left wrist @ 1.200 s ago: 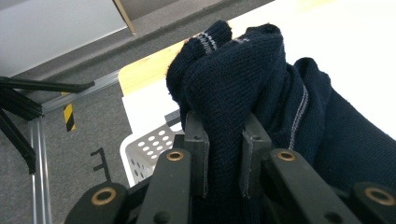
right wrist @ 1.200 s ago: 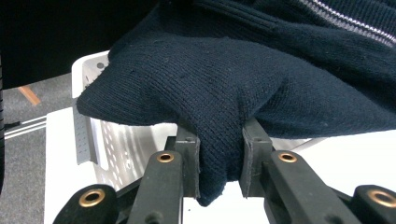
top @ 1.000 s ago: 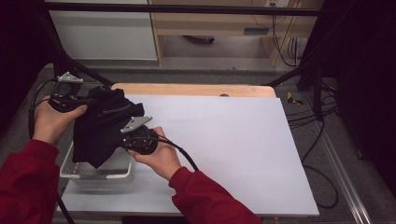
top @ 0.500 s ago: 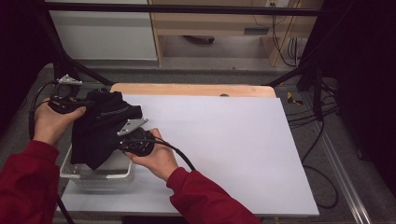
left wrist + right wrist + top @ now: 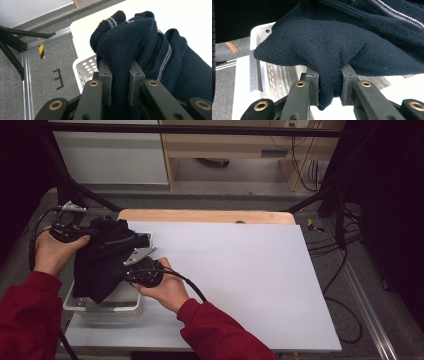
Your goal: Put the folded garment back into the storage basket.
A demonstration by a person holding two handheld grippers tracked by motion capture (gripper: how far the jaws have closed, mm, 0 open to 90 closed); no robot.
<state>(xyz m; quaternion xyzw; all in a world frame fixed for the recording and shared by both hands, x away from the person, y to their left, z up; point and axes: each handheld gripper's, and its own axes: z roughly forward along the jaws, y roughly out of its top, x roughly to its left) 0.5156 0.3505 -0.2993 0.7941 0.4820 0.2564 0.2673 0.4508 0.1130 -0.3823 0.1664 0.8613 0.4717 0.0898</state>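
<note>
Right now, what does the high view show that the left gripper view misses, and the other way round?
The high view takes in both hands, the right claw and the wide white table. The left gripper view shows up close the left claw shut on a fold of the dark knitted sweater, its pale stripes, and a black mark on the grey floor. Both show the sweater held over the white perforated basket.

The dark navy knitted sweater point(image 5: 107, 257) hangs slightly higher and further toward the upper left of the high view than a second ago, its lower edge sitting less deep in the white perforated plastic basket point(image 5: 102, 305). The right gripper point(image 5: 131, 272) sits a touch higher too.
</note>
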